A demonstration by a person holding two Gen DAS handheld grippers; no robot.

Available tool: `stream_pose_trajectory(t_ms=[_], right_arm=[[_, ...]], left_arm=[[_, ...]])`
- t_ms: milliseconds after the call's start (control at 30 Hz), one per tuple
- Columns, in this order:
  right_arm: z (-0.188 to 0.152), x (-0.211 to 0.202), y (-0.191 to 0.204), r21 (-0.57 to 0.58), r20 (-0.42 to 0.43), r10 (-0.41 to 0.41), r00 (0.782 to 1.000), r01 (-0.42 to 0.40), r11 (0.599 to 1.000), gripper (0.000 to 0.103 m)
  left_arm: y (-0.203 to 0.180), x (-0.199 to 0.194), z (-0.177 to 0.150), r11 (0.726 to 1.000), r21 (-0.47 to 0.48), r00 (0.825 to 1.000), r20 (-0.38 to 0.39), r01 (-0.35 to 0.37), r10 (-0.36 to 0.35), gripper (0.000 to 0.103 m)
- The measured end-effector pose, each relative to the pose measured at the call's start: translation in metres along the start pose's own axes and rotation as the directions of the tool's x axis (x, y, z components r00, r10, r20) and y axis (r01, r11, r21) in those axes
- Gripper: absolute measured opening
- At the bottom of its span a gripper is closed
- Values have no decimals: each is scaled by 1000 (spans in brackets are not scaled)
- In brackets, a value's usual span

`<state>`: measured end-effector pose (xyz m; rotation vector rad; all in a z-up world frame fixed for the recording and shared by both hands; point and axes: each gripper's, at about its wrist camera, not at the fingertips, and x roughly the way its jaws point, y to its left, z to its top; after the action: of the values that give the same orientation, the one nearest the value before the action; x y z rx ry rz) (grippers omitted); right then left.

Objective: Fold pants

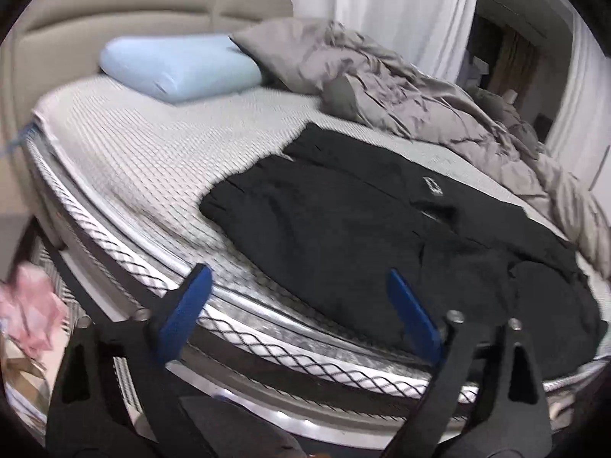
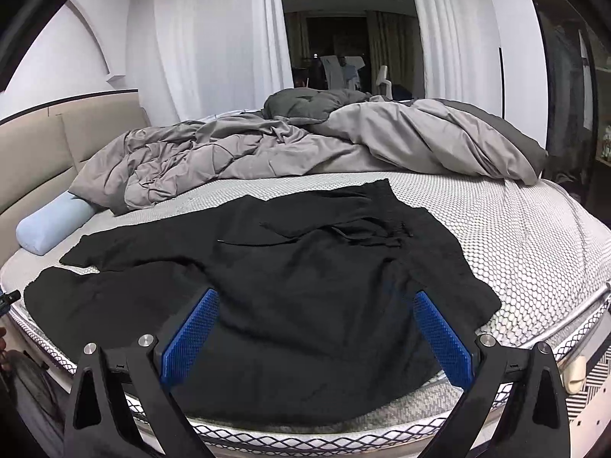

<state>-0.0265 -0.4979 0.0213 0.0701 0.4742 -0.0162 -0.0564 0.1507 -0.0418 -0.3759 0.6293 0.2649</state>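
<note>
Black pants lie spread on the white patterned mattress, near its front edge. In the right wrist view the pants fill the middle, with both legs running off to the left. My left gripper is open and empty, held off the bed's edge to the left of the pants. My right gripper is open and empty, its blue pads just above the pants' near edge.
A crumpled grey duvet covers the far side of the bed. A light blue pillow lies by the beige headboard. Something pink sits beside the bed at lower left. White curtains hang behind.
</note>
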Motion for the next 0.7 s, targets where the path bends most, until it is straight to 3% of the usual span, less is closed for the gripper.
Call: stream_pose_trajectory(t_ms=[200,267,300,367,400,533,700], right_arm=[[-3,4,-2,17,-8,7,1000,-6,1000,103],[-5,5,-2,23,-13,6,1000,-6,1000,103],[-6,6,-4,25,-19,5,1000,-5,1000,103],[-8,9,-6,36,-32,-1,999,2,999,103],[-8,11,-9,47,-42,-4,999,6,999,103],[-11,15,-25,116,-83,-15,996,24,993,103],[-21,17,-62,287,-152,-2,988,46,957,103]], left_arm=[[4,46,8,992,-79,982,-153,96,-107,79],[4,58,12,988,-119,979,-169,95,-115,62],[4,65,16,987,-135,979,-170,88,-110,58],[-1,65,24,988,-128,987,-126,81,-97,37],[-3,64,28,990,-111,990,-97,89,-100,34],[-14,67,42,991,-51,990,-61,120,-123,31],[-9,104,48,988,-132,987,-123,85,-101,36]])
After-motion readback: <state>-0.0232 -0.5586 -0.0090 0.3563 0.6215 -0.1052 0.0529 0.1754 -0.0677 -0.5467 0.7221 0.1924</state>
